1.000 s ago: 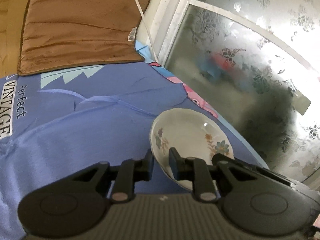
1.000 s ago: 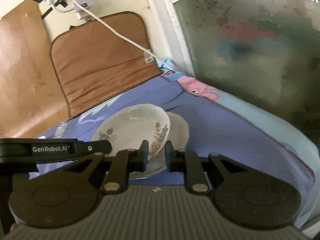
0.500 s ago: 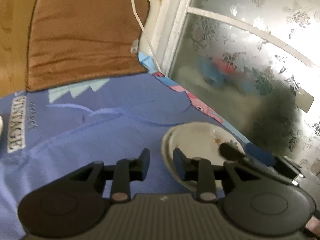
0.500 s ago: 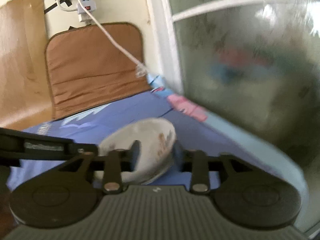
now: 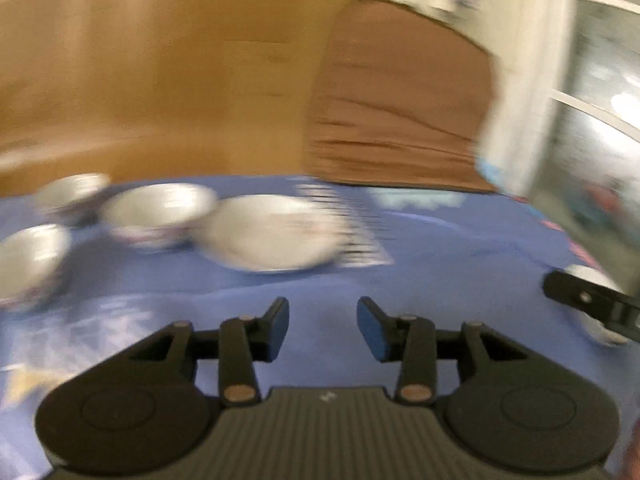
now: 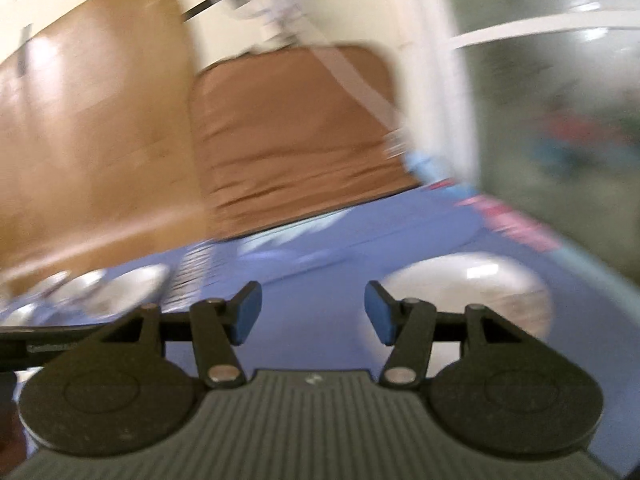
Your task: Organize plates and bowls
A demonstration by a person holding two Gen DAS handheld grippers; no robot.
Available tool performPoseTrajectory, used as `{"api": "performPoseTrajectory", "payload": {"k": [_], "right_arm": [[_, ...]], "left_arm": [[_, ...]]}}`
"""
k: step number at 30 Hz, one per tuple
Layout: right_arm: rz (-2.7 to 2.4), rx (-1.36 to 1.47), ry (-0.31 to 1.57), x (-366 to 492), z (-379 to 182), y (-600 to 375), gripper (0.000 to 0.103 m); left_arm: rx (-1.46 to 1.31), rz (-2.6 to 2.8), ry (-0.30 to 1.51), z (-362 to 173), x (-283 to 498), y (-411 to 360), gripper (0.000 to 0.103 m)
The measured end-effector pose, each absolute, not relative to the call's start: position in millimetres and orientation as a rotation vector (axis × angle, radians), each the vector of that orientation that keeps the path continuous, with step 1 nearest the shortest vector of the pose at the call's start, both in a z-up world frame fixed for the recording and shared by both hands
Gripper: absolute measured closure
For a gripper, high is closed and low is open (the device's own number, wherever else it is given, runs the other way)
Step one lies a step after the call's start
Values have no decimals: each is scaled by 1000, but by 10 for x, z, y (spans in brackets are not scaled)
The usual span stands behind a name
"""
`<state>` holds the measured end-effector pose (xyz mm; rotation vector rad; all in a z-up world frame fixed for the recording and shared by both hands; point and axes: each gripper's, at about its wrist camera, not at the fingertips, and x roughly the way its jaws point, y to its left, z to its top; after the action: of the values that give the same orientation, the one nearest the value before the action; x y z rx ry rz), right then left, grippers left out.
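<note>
— Judging by the glazed white look, how will the plate (image 5: 272,234) and the three bowls (image 5: 158,216) handle?

— Stiff, slippery and breakable ware is to be expected, fairly light. The thin rim is best pinched, one pad inside and one outside. They are grouped at the far left of the blue cloth (image 5: 440,248), bowls beside the plate.

— And the dish (image 6: 472,292) at the right?

— It is seen lying on the cloth just beyond the right tongs (image 6: 312,312); its pattern is blurred.

— What is held?

— Nothing: the left tongs (image 5: 322,328) and the right tongs are spread wide, with only soft, creased fabric between the pads.
</note>
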<state>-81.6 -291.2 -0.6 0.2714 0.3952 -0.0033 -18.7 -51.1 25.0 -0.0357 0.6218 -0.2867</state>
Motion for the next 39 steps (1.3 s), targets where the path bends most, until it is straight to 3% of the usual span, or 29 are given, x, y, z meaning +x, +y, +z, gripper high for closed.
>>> {"api": "performPoseTrajectory", "payload": {"k": [10, 26, 32, 34, 36, 39], "right_arm": [[205, 154, 496, -393, -80, -1806, 44], [159, 207, 462, -437, -210, -1876, 41], [165, 215, 457, -417, -218, -1904, 39], [167, 213, 455, -419, -219, -1903, 39], [168, 213, 454, -419, -219, -1904, 38], [169, 217, 453, -425, -222, -1907, 37]], "left_arm": [[-76, -88, 648, 68, -72, 194, 60], [-33, -78, 591, 42, -178, 173, 46], [-21, -77, 569, 62, -199, 165, 37], [-17, -77, 559, 69, -215, 159, 23], [-15, -76, 540, 84, -240, 157, 17], [-6, -79, 531, 95, -253, 145, 16]]}}
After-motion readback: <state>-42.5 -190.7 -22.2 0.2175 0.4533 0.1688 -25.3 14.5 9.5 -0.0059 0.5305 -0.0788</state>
